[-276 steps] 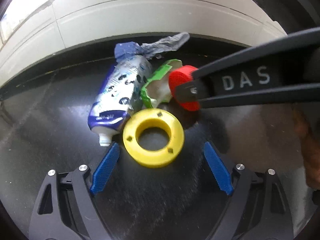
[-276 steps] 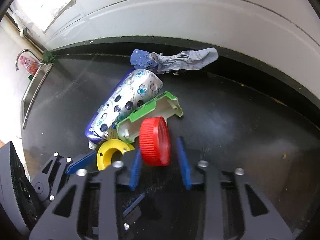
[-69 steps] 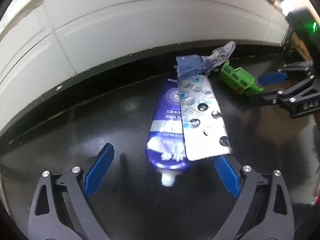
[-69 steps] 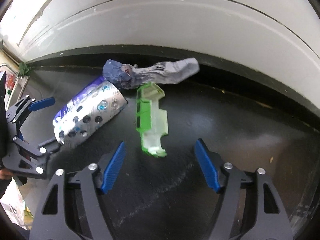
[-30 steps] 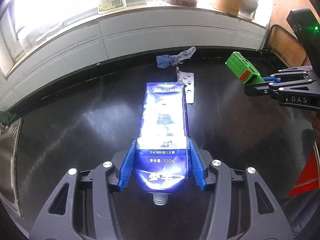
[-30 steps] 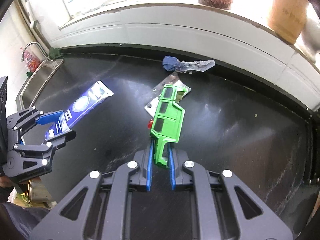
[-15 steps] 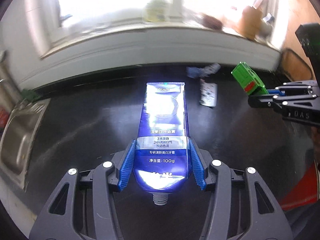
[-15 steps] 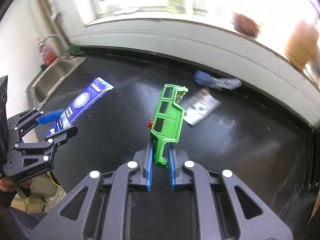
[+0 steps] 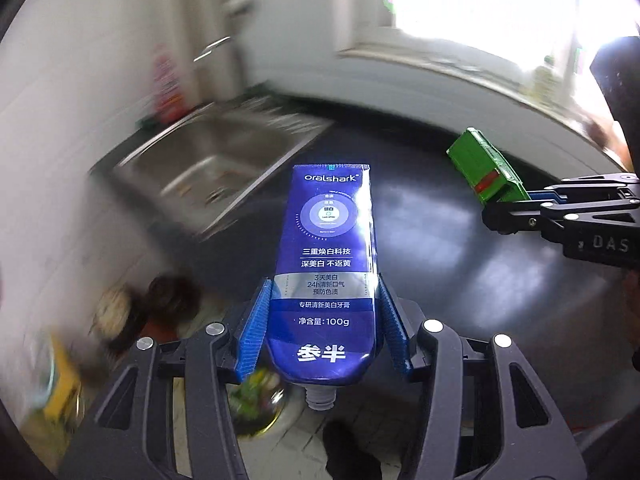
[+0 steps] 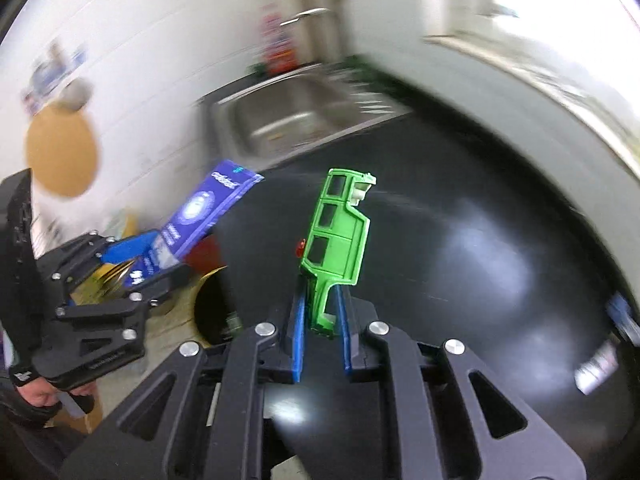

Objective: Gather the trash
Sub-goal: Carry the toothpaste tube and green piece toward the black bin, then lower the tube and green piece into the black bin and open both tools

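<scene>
A flattened blue toothpaste tube point(image 9: 326, 264) stands between the blue pads of my left gripper point(image 9: 324, 320), which is shut on its lower end, nozzle toward the camera. The same tube point(image 10: 200, 216) and left gripper point(image 10: 132, 268) show at the left of the right wrist view. A broken green plastic toy-truck body point(image 10: 338, 236) is clamped by my right gripper point(image 10: 320, 320), shut on its narrow bottom part. In the left wrist view that green piece point(image 9: 484, 172) and the right gripper point(image 9: 516, 204) are at the right. Both are carried over the black countertop point(image 10: 480, 260), near its left edge.
A steel sink point(image 9: 208, 160) with a tap is set in the counter ahead; the sink point(image 10: 296, 116) is blurred. Below the counter's edge lie blurred items, a yellow object point(image 9: 64, 376) and a dark round opening point(image 10: 212, 312). A blister pack point(image 10: 596, 364) lies on the counter at the far right.
Both grippers have swung left with their loads, away from the window wall. The sink and the counter's left edge have come into view; the rag has dropped out.
</scene>
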Demonstrator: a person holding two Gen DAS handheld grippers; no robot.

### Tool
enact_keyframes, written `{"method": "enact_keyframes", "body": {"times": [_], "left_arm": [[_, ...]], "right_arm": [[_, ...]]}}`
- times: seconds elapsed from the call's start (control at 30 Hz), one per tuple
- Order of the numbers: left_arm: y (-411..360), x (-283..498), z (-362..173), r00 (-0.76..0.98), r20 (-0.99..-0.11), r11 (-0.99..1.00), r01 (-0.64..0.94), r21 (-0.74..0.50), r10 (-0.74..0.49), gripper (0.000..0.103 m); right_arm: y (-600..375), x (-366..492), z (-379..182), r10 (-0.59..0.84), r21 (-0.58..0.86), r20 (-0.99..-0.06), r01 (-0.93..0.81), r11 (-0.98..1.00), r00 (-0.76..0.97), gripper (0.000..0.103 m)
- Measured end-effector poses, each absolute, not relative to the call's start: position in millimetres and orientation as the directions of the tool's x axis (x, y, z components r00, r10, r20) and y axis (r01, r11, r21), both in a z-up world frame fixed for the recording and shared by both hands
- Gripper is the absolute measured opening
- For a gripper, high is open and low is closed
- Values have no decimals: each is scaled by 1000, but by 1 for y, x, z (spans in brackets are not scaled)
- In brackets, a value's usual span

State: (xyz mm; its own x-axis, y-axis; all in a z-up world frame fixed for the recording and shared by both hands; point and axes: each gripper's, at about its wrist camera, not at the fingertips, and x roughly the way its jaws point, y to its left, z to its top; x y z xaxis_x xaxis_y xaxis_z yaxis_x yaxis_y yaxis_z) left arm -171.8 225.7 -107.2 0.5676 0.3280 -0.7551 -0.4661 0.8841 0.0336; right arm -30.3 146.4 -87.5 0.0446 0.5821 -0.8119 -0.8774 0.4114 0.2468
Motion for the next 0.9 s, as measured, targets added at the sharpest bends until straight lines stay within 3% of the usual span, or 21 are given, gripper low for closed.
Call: {"method": "enact_keyframes", "body": {"times": [0.33,0.63,0.9], "left_arm": [[305,-290,-163,374,-840,720,-694,27,393,51],[343,-315,-207,345,-874,685,-728,-19,343,51],[370,-316,-222,368,-881,685,-725,-71,298,51]], "right_arm": [[279,-133,-142,465,338,-855,-926,165,-229,14],[341,-167,-184,377,324,-890,-938,126,-257,14],[368,-169,-187,368,317,-895,-940,125,-253,15]]}}
